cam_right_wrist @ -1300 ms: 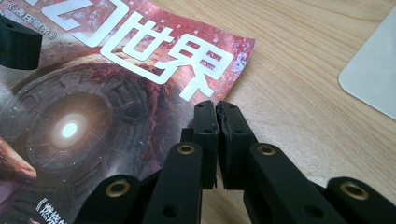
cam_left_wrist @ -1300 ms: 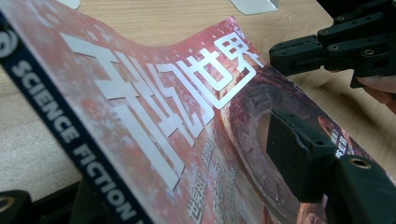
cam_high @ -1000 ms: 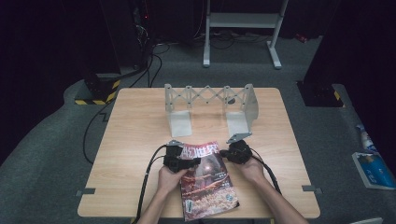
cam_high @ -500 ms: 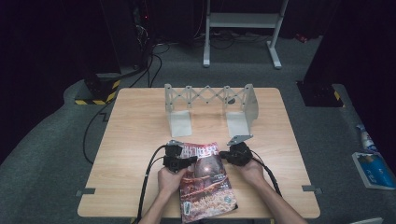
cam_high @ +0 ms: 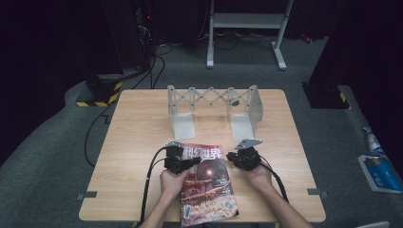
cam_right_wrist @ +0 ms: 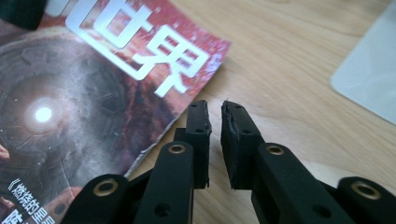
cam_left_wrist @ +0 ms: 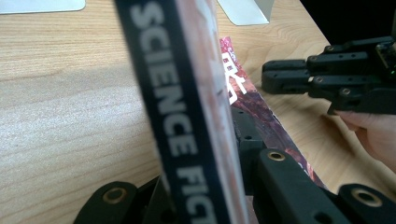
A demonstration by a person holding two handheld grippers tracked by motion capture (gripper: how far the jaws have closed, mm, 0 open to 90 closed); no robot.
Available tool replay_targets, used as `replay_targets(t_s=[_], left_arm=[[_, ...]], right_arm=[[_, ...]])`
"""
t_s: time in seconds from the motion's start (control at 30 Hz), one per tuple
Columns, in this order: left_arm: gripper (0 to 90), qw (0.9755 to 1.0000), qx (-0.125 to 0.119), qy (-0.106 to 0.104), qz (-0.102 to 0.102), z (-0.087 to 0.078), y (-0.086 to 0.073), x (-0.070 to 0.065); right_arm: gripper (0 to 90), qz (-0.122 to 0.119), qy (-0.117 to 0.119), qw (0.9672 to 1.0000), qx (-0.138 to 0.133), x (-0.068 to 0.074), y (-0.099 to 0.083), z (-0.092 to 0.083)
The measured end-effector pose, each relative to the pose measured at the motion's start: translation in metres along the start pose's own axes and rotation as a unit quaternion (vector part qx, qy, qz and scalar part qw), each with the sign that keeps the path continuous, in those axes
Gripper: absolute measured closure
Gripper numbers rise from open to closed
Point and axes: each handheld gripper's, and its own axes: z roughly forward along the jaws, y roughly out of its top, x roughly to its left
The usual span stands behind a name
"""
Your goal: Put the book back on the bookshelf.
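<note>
— Two grippers, what are they doing?
— Left gripper (cam_high: 190, 162) is clamped on the magazine's (cam_high: 207, 185) spine edge at nine o'clock, lifting it; right gripper (cam_high: 233, 156), jaws just parting, empty, waits at three o'clock.

The table (cam_high: 142, 142) is seen whole from a high, fixed point above its near edge, facing forward and down. Each gripper view is taken close above the tabletop, along its own black jaws. The magazine (cam_high: 206, 183) is shared by all three views, (cam_left_wrist: 187, 116) pressed close in the left gripper view.
</note>
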Motion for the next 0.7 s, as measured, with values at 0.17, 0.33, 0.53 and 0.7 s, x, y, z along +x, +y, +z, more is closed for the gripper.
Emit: replay_targets(t_s=[0.17,0.33,0.53,0.7], left_arm=[[83.3,0.9999,-0.006,-0.011,-0.003,-0.004,0.001,0.000],[83.3,0.9995,-0.018,-0.025,0.002,-0.008,0.002,-0.002],[83.7,0.9991,-0.021,-0.029,0.021,-0.013,0.008,-0.010],[83.8,0.9982,-0.029,-0.040,0.034,-0.018,0.011,-0.018]], right_arm=[[78.7,0.013,-0.007,0.9998,-0.012,-0.008,-0.007,-0.012],[78.4,0.030,-0.039,0.9988,-0.004,-0.023,-0.024,-0.022],[75.2,0.052,-0.060,0.9968,-0.012,-0.035,-0.040,-0.038],[71.4,0.049,-0.073,0.9961,-0.006,-0.040,-0.046,-0.046]])
